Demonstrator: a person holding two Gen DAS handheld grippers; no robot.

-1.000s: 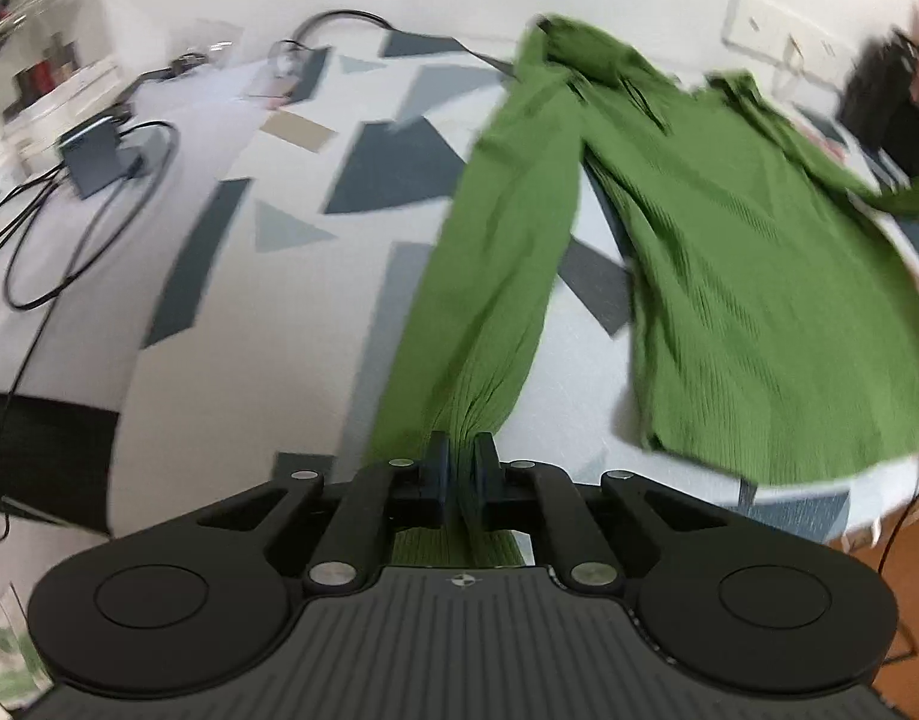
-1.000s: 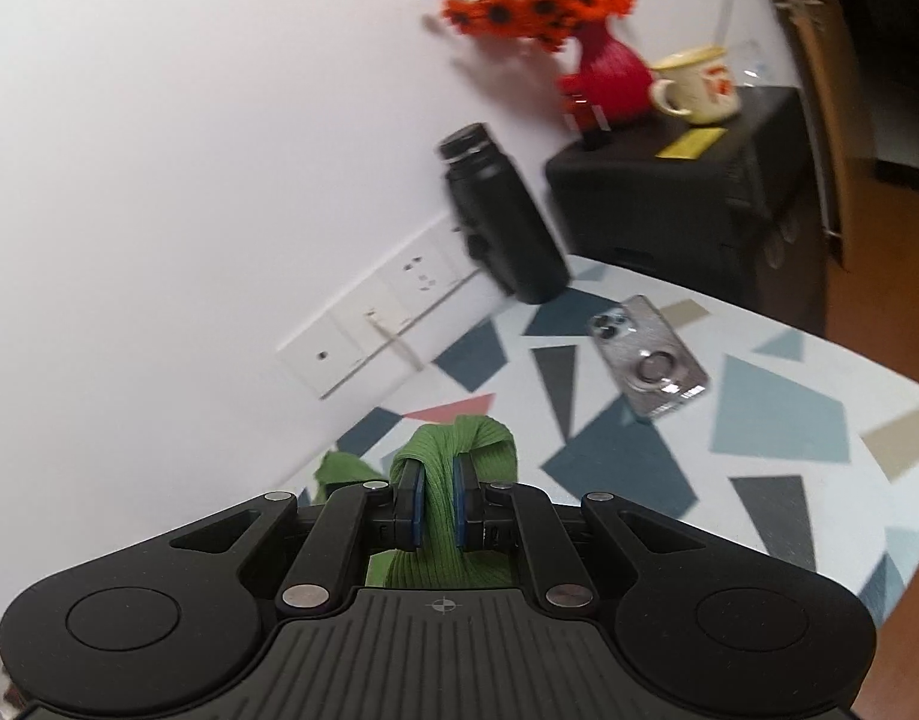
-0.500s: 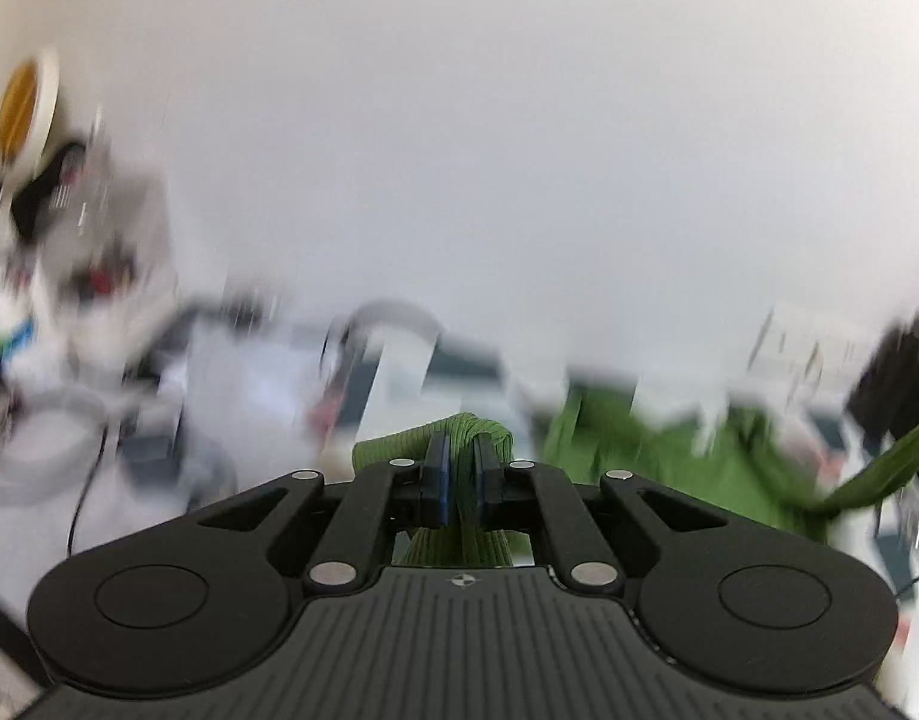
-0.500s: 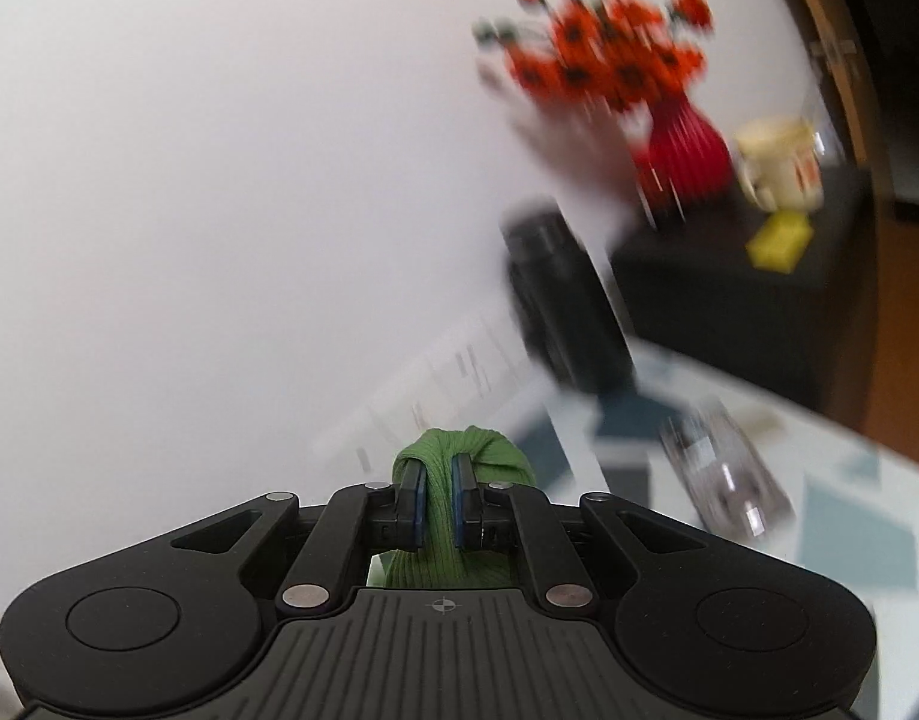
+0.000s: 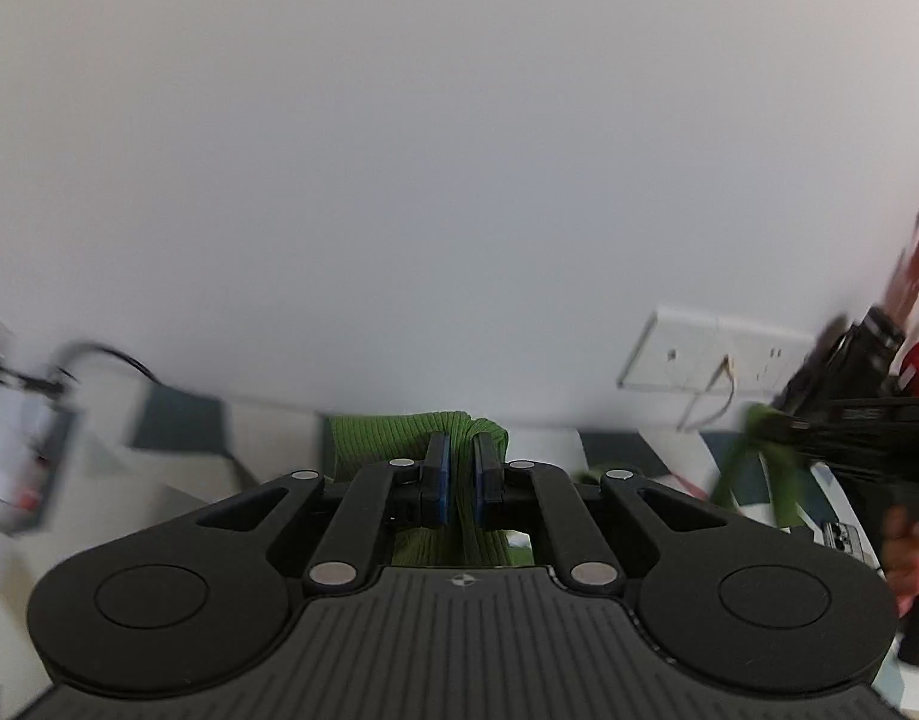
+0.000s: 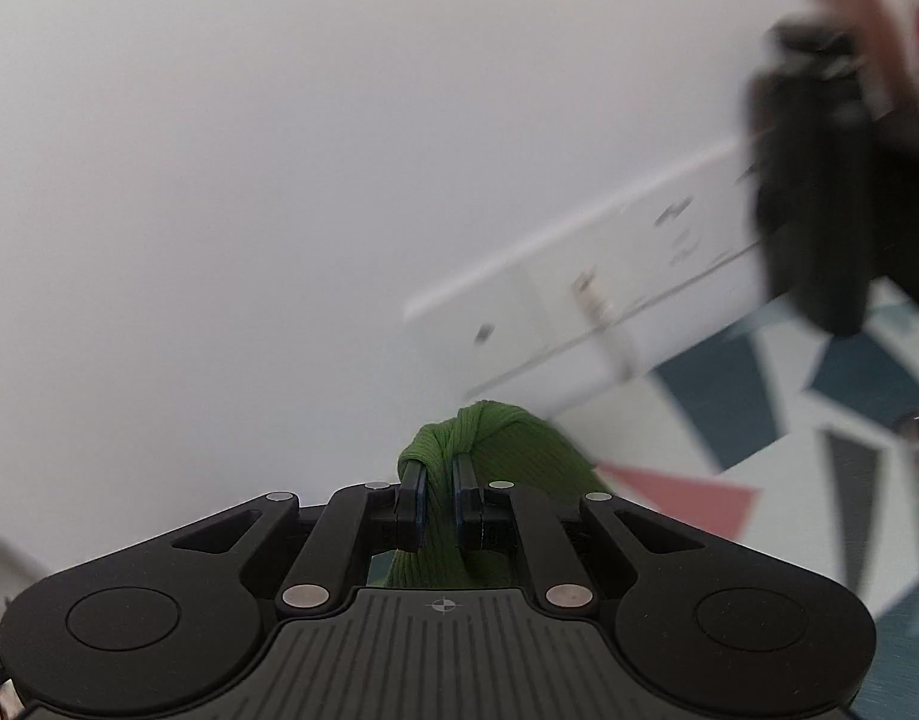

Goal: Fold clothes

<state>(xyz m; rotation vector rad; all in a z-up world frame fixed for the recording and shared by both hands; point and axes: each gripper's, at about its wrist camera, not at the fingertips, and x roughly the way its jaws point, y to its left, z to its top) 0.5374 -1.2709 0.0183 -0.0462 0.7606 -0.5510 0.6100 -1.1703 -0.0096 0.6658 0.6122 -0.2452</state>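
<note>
The left gripper [image 5: 459, 480] is clamped on a bunched fold of the green ribbed knit garment [image 5: 399, 438], lifted off the patterned tabletop [image 5: 177, 420]. To its right, the right gripper [image 6: 438, 501] pinches another bunch of the same cloth. The garment hangs between them, its span running gripper to gripper, each equally near its own end.
</note>
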